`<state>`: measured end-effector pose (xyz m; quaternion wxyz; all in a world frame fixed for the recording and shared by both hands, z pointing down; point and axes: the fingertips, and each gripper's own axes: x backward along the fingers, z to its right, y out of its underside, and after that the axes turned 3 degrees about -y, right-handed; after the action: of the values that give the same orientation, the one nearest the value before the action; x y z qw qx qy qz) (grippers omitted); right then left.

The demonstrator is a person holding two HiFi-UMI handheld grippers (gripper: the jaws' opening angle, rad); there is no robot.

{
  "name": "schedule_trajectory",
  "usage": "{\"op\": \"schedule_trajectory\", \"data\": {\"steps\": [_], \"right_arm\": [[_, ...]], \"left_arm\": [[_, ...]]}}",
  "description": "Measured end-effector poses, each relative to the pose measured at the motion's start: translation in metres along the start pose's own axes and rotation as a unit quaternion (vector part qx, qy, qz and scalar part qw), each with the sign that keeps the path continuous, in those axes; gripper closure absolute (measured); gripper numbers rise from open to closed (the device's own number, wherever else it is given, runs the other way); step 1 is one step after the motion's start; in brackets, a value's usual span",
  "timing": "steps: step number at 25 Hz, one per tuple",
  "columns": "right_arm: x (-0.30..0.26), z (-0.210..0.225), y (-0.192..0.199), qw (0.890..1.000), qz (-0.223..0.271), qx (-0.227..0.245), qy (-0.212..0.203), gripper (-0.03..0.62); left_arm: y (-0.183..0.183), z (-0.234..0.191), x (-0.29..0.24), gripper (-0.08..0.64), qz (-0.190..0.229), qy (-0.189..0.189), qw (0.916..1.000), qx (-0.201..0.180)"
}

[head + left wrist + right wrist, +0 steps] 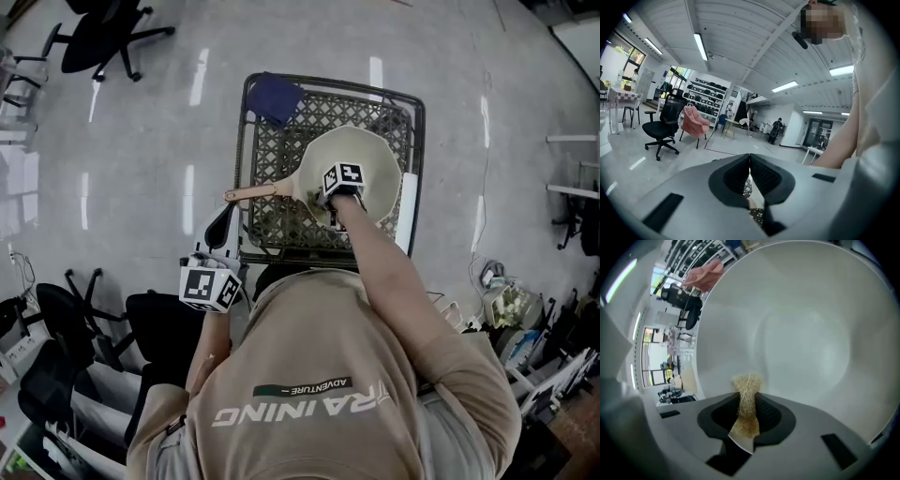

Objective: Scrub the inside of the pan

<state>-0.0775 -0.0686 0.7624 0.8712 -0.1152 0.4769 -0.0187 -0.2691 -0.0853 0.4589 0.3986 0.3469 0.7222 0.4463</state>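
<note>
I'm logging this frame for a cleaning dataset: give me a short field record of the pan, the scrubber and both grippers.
pan: cream pan on a black mesh table; its wooden handle points to the picture's left in the head view
scrubber: straw-coloured fibre scrubber, pinched in the right gripper's jaws
right gripper: right gripper is inside the pan, facing its floor
left gripper: left gripper has its jaws together, holds nothing and is clear of the handle
other: blue cloth at the table's far corner
</note>
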Motion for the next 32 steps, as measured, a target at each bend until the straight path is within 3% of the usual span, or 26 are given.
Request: {"op": "schedule_trajectory", "data": {"steps": [2,4,7,9,11,12,15,18,21,24,28,32], "right_arm": [[-0.001,-0.01,-0.017,0.998,0.044,-0.04,-0.025,0.489],[0.0,-0.018,-0.036,0.989,0.095,-0.093,-0.063,0.489],[0.01,-0.023,-0.06,0.956,0.176,-0.197,-0.129,0.489],[0.021,-0.029,-0.073,0.932,0.226,-0.224,-0.173,0.489],[0.035,-0.035,-0.081,0.926,0.255,-0.192,-0.2,0.488],[0.042,-0.034,-0.081,0.933,0.26,-0.156,-0.196,0.488],[0.06,-0.01,-0.071,0.958,0.264,0.001,-0.109,0.488],[0.074,0.033,-0.065,0.959,0.26,0.112,-0.018,0.488],[0.07,0.055,-0.068,0.957,0.254,0.138,0.001,0.488],[0.055,0.04,-0.084,0.956,0.259,0.139,-0.027,0.488],[0.026,0.012,-0.092,0.955,0.236,0.175,-0.042,0.488],[0.015,0.005,-0.102,0.949,0.255,0.183,-0.034,0.488]], "left_arm": [[-0.004,-0.003,-0.002,0.541,-0.008,0.006,0.9999,-0.008],[-0.006,-0.003,-0.002,0.541,-0.015,0.01,0.9997,-0.014],[-0.005,0.001,0.0,0.541,-0.021,0.007,0.9996,-0.016],[-0.008,0.004,0.003,0.541,-0.017,0.004,0.9997,-0.019],[-0.012,0.008,0.005,0.541,-0.009,0.0,0.9997,-0.021],[-0.012,0.012,0.006,0.541,-0.006,-0.001,0.9997,-0.022],[-0.008,0.028,0.006,0.541,-0.007,0.005,0.9996,-0.026],[-0.006,0.046,0.004,0.541,-0.008,0.015,0.9995,-0.025],[-0.008,0.054,0.009,0.541,-0.005,0.005,1.0,-0.004],[-0.005,0.054,0.022,0.541,-0.012,-0.03,0.9994,0.007],[0.006,0.057,0.043,0.541,-0.034,-0.073,0.9967,0.005],[0.009,0.055,0.058,0.541,-0.039,-0.107,0.9934,0.006]]}}
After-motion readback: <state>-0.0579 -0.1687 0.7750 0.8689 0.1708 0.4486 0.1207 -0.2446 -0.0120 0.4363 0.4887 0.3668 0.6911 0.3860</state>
